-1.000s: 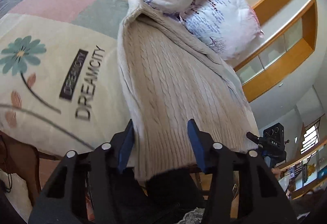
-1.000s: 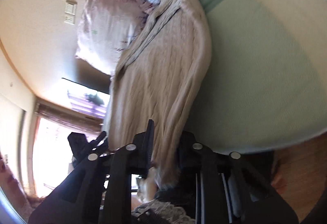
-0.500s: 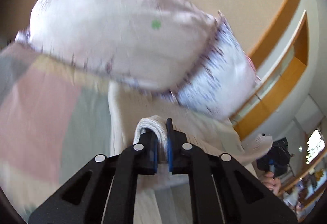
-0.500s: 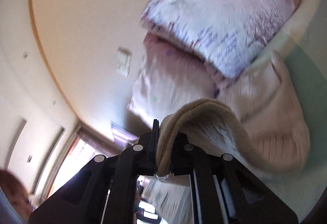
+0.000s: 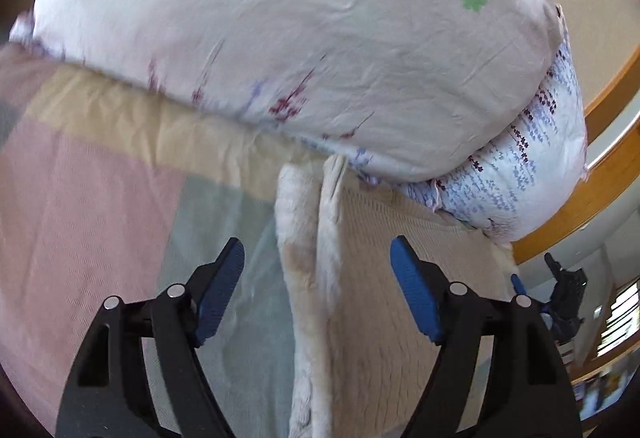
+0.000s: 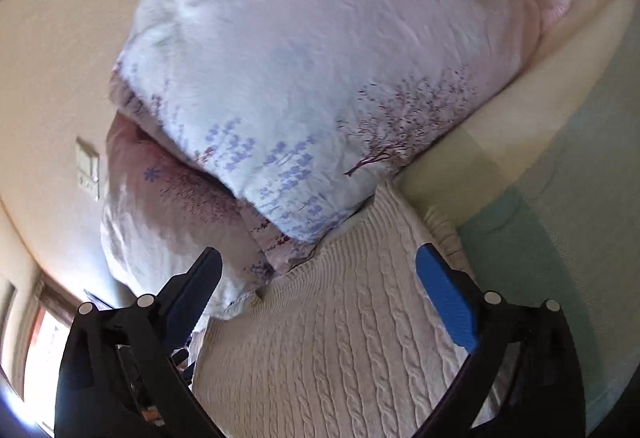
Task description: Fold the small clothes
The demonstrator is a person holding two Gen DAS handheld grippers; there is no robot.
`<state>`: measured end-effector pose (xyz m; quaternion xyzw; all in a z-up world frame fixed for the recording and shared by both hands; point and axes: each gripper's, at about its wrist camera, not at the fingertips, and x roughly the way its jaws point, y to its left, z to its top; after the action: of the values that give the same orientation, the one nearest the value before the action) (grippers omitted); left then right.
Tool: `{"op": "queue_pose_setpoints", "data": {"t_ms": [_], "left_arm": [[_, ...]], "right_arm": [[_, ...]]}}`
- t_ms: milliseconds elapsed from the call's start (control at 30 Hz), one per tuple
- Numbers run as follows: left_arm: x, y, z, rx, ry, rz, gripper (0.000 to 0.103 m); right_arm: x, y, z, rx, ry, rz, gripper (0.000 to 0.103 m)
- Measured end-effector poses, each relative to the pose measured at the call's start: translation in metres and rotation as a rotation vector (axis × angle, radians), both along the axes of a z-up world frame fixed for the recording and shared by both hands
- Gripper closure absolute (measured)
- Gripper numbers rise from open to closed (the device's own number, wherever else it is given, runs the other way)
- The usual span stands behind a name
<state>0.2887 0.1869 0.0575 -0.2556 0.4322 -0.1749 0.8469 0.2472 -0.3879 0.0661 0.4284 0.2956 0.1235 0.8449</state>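
Sweater (image 6: 340,338), cream cable-knit, lies folded on the bed (image 5: 80,218), its far end touching the stacked floral pillows (image 6: 300,78). In the left view I see its doubled edge running between the jaws. Left gripper (image 5: 318,278) jaws spread wide, holding nothing. Right gripper (image 6: 320,286) jaws also apart, just above the knit. Wall switch (image 6: 89,168) sits left of the pillows.

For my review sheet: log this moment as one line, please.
step: fold sweater | left gripper: jaws open | right gripper: jaws open | sweater: flat on bed, top edge touching pillows
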Motion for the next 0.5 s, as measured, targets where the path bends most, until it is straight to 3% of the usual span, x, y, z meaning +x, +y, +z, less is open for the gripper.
{"op": "queue_pose_setpoints", "data": {"t_ms": [133,200,233,300,333,400,500], "left_arm": [[0.005,-0.007,-0.030,-0.085,0.102,-0.058,0.034],[0.003,-0.017,-0.033,-0.082,0.082,-0.062,0.035],[0.003,-0.019,-0.034,-0.098,0.085,-0.063,0.043],[0.007,-0.020,-0.047,-0.198,0.156,-0.058,0.074],[0.007,-0.020,-0.050,-0.240,0.175,-0.029,0.078],[0.004,-0.027,-0.038,-0.261,0.154,-0.041,0.082],[-0.002,-0.057,0.005,-0.346,0.073,-0.101,0.083]], "right_arm": [[0.003,0.004,-0.006,0.030,0.038,0.064,0.004],[0.000,0.006,-0.010,0.023,0.057,0.090,0.004],[0.001,0.012,-0.013,0.017,0.061,0.100,0.004],[-0.003,0.014,-0.012,0.016,0.064,0.114,0.004],[-0.006,0.013,-0.012,0.022,0.063,0.121,0.004],[-0.015,0.010,-0.010,0.040,0.061,0.135,0.004],[-0.033,0.001,-0.005,0.025,0.046,0.127,0.004]]}}
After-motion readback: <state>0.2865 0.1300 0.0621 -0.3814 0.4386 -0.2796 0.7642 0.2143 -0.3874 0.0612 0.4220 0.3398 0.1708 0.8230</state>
